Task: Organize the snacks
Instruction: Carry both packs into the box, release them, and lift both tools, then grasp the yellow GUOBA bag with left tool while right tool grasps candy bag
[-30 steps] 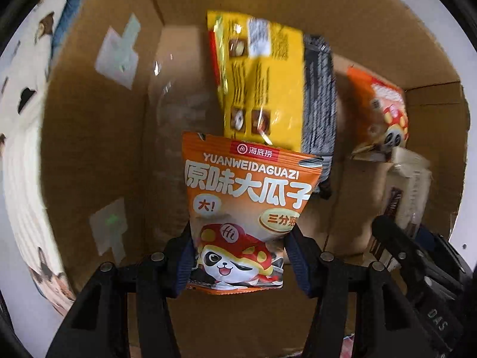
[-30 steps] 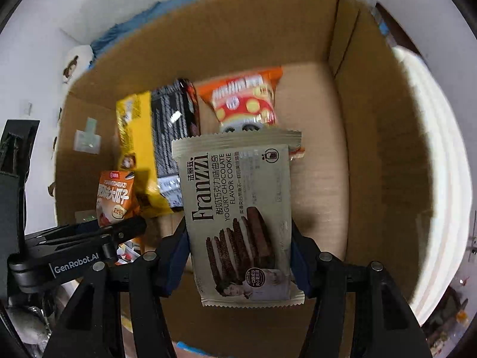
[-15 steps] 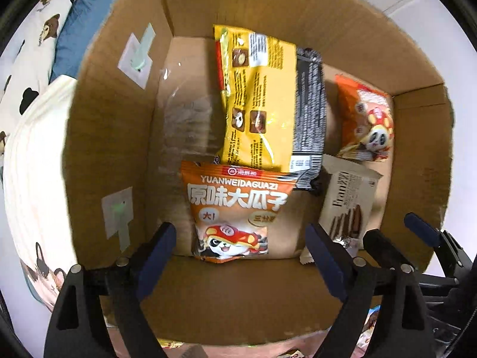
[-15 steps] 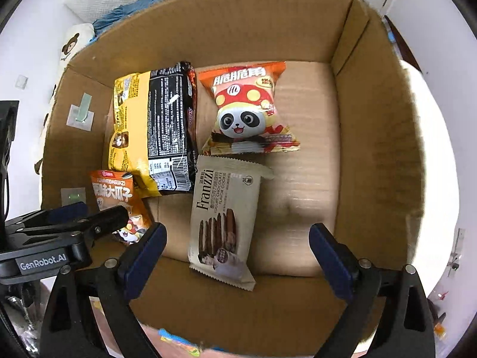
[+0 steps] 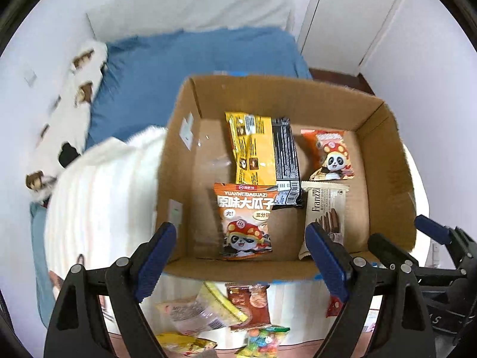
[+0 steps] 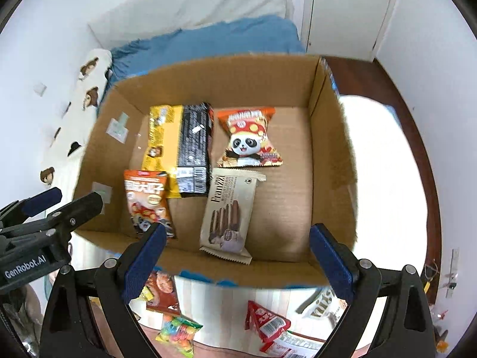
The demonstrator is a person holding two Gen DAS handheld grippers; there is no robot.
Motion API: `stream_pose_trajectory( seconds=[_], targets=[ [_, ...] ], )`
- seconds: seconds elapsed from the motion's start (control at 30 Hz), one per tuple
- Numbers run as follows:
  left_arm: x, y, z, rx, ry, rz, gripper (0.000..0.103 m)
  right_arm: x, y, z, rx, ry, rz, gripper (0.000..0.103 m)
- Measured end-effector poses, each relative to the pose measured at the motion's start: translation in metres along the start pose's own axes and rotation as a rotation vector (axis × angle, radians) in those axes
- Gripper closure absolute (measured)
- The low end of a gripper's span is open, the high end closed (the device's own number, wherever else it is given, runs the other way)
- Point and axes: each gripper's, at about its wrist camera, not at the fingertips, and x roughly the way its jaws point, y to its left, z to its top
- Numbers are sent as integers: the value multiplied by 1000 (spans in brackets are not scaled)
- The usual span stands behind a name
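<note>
White walls and a white door (image 5: 337, 15) stand behind a bed with a blue cover (image 5: 184, 68). On the bed, a white blanket (image 5: 98, 197) lies under a brown cardboard box (image 5: 384, 161).

From the left wrist view, the left gripper (image 5: 241, 259) hangs above the near wall of the box. Its blue fingers (image 5: 155, 253) are spread wide apart and hold nothing. Inside the box, an orange panda seed bag (image 5: 246, 220) lies flat at the near side. A long yellow and black pack (image 5: 262, 155) lies behind it, and the top of the seed bag touches it. A beige cookie pack (image 5: 325, 211) lies to the right of the seed bag. A small orange panda bag (image 5: 331, 155) lies behind the cookie pack. More loose snacks (image 5: 226, 313) lie on the blanket in front of the box. The right gripper's black arms show at the right edge.

From the right wrist view, the right gripper (image 6: 235, 262) also hangs above the near wall of the box (image 6: 331, 155). Its blue fingers (image 6: 331, 262) are wide apart and hold nothing. The cookie pack (image 6: 229, 208) lies in the middle of the box floor. The seed bag (image 6: 147, 200) is to its left, partly hidden by one finger. The yellow and black pack (image 6: 182, 146) and the small panda bag (image 6: 249, 140) lie farther back. A red triangle snack (image 6: 266, 322) and a bag of bright candy (image 6: 177, 332) lie in front of the box. The left gripper (image 6: 50, 205) shows at the left edge.
</note>
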Motion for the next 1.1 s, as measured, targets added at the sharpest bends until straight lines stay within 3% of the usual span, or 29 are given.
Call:
stream_pose_trajectory(
  seconds=[0.17,0.47,0.7,0.9,1.1],
  targets=[
    [-38,0,-18,-2,-102,14,14,-42,10,-17,-13,-86,6,4],
    [-91,2,-52,-13,-213,11,14,-97,18,-50,-9,-162,49,5],
    [-102,8,-78,-30,-232,16,14,-109,15,-78,32,-167,111,4],
    [-70,43,-126,-83,-142,77,14,-65,20,-118,79,-28,195,4],
    [13,90,-176,-113,118,101,14,10,41,-155,130,134,291,8]
  ],
)
